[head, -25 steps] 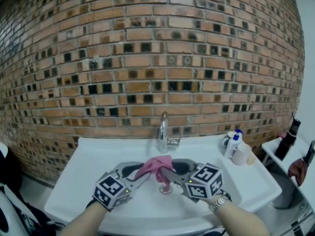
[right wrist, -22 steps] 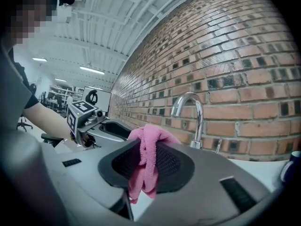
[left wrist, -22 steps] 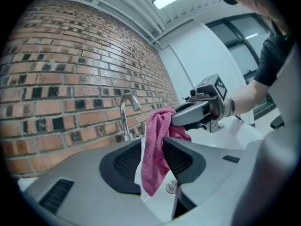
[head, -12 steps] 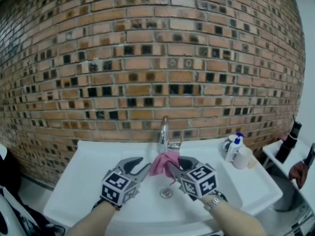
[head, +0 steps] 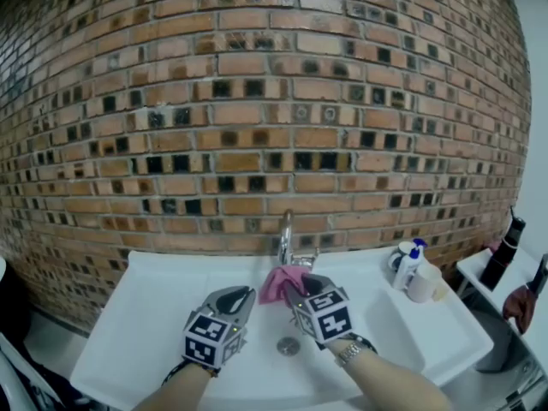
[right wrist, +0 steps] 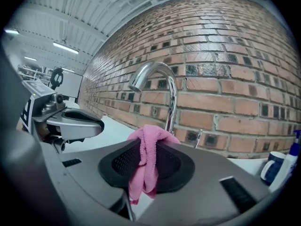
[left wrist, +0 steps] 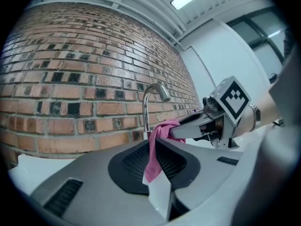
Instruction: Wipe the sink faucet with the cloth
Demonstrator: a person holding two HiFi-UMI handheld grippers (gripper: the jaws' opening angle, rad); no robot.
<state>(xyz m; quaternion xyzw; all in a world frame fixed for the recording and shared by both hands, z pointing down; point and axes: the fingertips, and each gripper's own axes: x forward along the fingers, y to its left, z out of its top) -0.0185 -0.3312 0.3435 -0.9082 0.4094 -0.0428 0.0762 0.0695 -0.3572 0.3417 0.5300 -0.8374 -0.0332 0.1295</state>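
Cloth (head: 285,281), pink and bunched, is sitting in the pinch of the right gripper (head: 295,289), which I am holding at the foot of the faucet (head: 285,238). In the right gripper view the pads are pressing on a fold, and a tail of fabric is hanging down between the jaws toward the camera. In the head view the bundle is lying against the low part of the chrome stem, at twelve o'clock from the drain (head: 288,346) of the white sink (head: 145,315); whether it is actually pressing on the metal I cannot tell. The left gripper (head: 242,295) is hovering over the basin at nine o'clock from the cloth, just beside it and, as far as the head view is showing, not touching it. Its jaws have just been closing and are standing close together with only a thin slit between them, pinching nothing. Through that slit the left gripper view is showing the cloth hanging from the right gripper beyond. The faucet spout is arching out from the brick wall (head: 257,101), with a short lever (head: 304,253) pointing to three o'clock from the stem. A pump bottle (head: 408,262) and a pale mug (head: 422,282) are standing together on the sink ledge at three o'clock from the faucet, well apart from both grippers.
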